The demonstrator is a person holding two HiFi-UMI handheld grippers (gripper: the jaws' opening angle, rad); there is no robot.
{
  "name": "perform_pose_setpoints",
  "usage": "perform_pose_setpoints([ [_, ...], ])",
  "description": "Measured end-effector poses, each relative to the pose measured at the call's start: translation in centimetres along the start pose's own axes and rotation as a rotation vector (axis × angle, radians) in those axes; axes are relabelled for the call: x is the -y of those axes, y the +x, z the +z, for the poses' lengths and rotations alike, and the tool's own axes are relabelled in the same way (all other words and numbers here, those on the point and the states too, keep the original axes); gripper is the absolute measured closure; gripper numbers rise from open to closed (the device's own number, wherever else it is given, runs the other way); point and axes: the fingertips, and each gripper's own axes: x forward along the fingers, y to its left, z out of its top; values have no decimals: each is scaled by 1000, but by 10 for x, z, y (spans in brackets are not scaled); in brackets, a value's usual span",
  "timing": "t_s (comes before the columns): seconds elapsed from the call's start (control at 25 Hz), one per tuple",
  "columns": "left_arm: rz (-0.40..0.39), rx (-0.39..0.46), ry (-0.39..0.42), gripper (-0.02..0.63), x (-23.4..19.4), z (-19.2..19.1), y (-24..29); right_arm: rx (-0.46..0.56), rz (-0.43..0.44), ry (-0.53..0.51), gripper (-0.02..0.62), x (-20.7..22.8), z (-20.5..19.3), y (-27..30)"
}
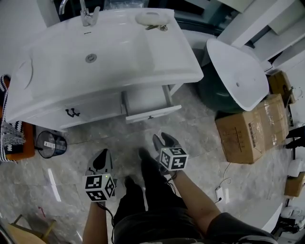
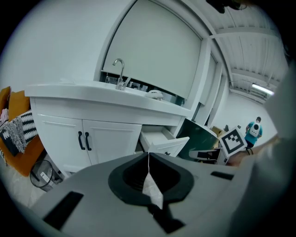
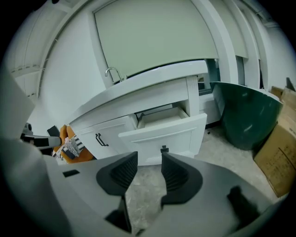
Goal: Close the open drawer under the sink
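right tool (image 3: 149, 162): jaws apart, empty, aimed at open drawer (image 3: 163, 132), near its dark knob (image 3: 164, 149), likely readying a push | left tool (image 2: 148, 156): jaws together, idle | drawer: pulled out under sink (image 1: 109, 57), well ahead; contents unclear

This looks like a storeroom or showroom for bathroom fittings. A white vanity sink (image 1: 109, 52) with a faucet (image 1: 87, 14) stands beside a loose basin (image 1: 238, 71) tipped on its side and cardboard boxes (image 1: 248, 126) on the marble-patterned floor (image 1: 200, 157).
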Motion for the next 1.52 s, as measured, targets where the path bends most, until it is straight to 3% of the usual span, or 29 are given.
perform_pose_setpoints([
  [0.72, 65, -86, -70, 591, -17, -40, 112, -104, -32, -32, 437, 58, -26, 144],
  [0.96, 79, -89, -87, 591, -17, -40, 127, -87, -17, -92, 437, 55, -15, 166],
  [1.52, 92, -103, -95, 591, -22, -34, 153, -31, 8, -77, 443, 54, 13, 192],
])
